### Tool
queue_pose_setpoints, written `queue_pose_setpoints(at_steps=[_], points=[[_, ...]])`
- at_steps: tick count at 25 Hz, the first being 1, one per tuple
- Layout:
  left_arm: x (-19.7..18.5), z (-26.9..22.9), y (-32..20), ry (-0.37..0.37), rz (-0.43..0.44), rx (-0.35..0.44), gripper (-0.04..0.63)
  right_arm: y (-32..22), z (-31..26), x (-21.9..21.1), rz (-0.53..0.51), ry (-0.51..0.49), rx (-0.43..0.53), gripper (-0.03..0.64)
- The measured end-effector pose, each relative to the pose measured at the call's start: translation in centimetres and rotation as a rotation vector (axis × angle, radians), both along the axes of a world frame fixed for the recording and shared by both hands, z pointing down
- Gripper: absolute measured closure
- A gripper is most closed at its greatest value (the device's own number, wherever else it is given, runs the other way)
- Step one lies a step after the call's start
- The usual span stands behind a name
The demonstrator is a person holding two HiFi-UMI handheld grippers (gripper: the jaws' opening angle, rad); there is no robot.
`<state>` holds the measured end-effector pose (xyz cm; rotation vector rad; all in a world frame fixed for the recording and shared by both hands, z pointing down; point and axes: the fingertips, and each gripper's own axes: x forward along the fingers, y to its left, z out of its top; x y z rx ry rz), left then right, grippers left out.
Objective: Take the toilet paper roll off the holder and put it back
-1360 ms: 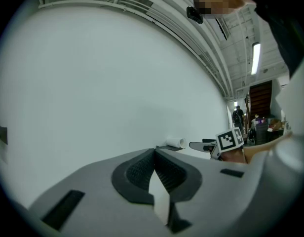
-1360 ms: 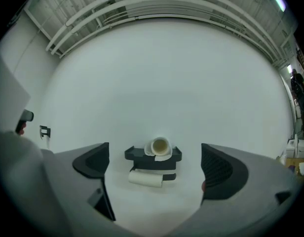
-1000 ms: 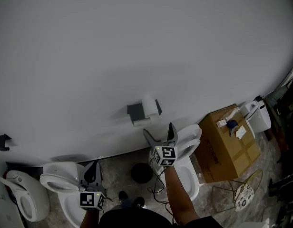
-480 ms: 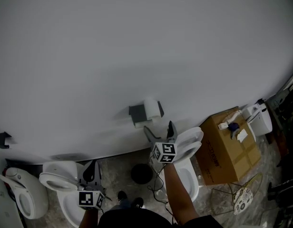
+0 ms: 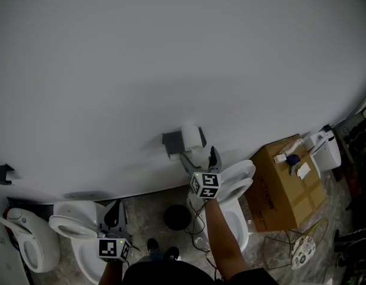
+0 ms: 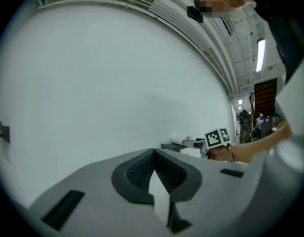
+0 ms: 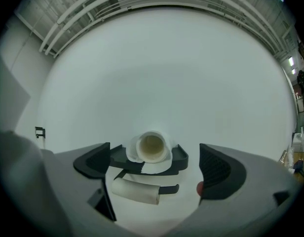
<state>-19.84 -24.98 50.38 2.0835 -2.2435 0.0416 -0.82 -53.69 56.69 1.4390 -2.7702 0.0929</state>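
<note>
A white toilet paper roll (image 5: 191, 136) lies on the dark wall holder (image 5: 172, 140), on its top shelf. In the right gripper view the roll (image 7: 152, 147) shows its cardboard core end-on above the holder shelf (image 7: 177, 159), and a thinner white cylinder (image 7: 137, 191) hangs on the lower arm. My right gripper (image 5: 199, 157) (image 7: 154, 171) is open just below and in front of the holder, with nothing between its fingers. My left gripper (image 5: 113, 211) (image 6: 154, 171) is shut and empty, held low at the left, far from the holder.
A toilet with a raised lid (image 5: 236, 180) stands under my right arm. Two more toilets (image 5: 73, 227) (image 5: 25, 242) stand at the left. A cardboard box (image 5: 287, 186) with small items sits at the right, and a black round bin (image 5: 177, 217) and cables lie on the floor.
My right gripper has risen toward the holder, so its fingertips now sit just under the shelf. It stays open. The left gripper has not moved.
</note>
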Motion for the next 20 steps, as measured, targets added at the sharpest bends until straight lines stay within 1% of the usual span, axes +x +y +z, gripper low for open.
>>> queue_pose_setpoints(at_steps=[5,10,17,20], points=[[0.1,0.1,-0.1,0.001,0.003,0.000,0.592,-0.5,0.3,-0.2,0.000,0.016,-0.009,0.097],[-0.1,0.1,-0.2,0.002,0.000,-0.005,0.592,-0.7,0.4,-0.4,0.001,0.039,-0.006,0.177],[-0.5,0.0,-0.6,0.006,-0.004,-0.002,0.592,-1.0,0.2,-0.8,0.000,0.059,0.011,0.244],[-0.6,0.1,-0.7,0.008,-0.002,-0.004,0.592,-1.1,0.3,-1.0,0.003,0.065,0.014,0.290]])
